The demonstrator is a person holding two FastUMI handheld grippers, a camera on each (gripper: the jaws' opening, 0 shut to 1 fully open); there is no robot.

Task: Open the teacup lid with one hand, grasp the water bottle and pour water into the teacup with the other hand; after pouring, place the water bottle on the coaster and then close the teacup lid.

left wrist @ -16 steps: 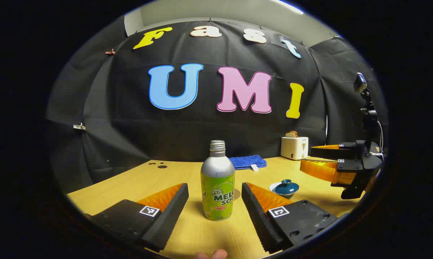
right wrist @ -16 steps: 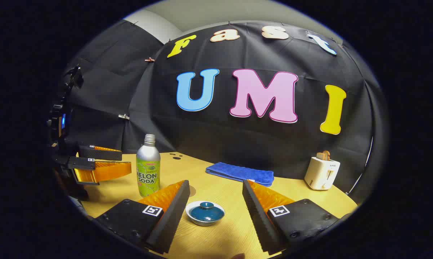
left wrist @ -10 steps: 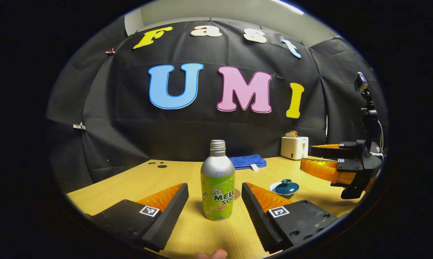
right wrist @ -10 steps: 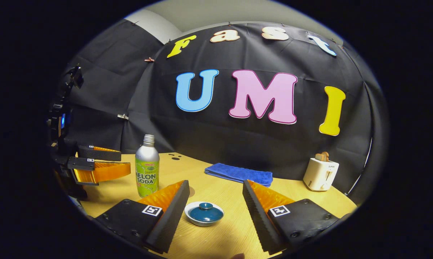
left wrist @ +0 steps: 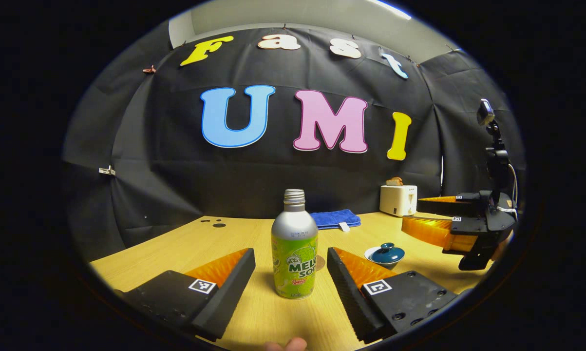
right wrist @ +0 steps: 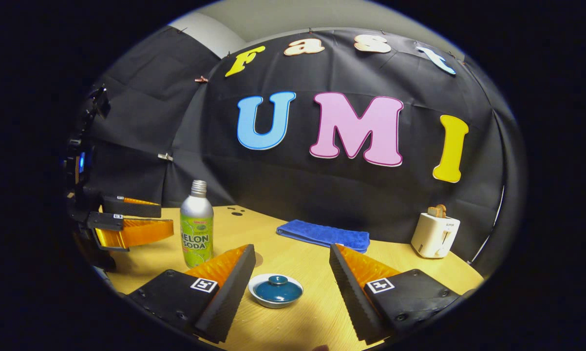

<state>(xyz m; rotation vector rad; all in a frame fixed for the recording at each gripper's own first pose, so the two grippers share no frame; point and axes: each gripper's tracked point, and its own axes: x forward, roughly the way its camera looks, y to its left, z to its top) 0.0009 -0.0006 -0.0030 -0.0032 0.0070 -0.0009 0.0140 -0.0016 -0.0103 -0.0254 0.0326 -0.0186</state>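
Since the earlier frames little has shifted: in the right gripper view the soda bottle (right wrist: pixel 196 224) has slid slightly leftward and the teacup (right wrist: pixel 275 289) sits a touch lower between the fingers, while in the left gripper view the other gripper has edged slightly left.

Left gripper view, near to far: a fingertip of the person's hand (left wrist: pixel 285 345) shows at the bottom edge. The left gripper (left wrist: pixel 291 261) has its jaws spread wide and holds nothing. The aluminium bottle (left wrist: pixel 294 245) with the green label stands upright on the wooden table (left wrist: pixel 185 243), centred in the gap just ahead of the fingertips, touching neither finger. A brownish round coaster (left wrist: pixel 320 263) peeks out just behind it on the side of the right-hand finger. Beyond the tip of that finger sits the teacup (left wrist: pixel 385 255), its teal lid on. Farther right the right gripper (left wrist: pixel 422 215) hangs above the table, its jaws parted. At the back lie a folded blue cloth (left wrist: pixel 335 219) and a white toaster (left wrist: pixel 398 199).

Right gripper view, near to far: the right gripper (right wrist: pixel 291 261) is wide open and empty. The lidded teacup rests on the table between the fingers, nearer the left-hand one and apart from both. The bottle stands beyond that left-hand finger, outside the gap. The left gripper (right wrist: pixel 163 218) is just left of the bottle. The blue cloth (right wrist: pixel 323 235) and the toaster (right wrist: pixel 435 234) lie far back
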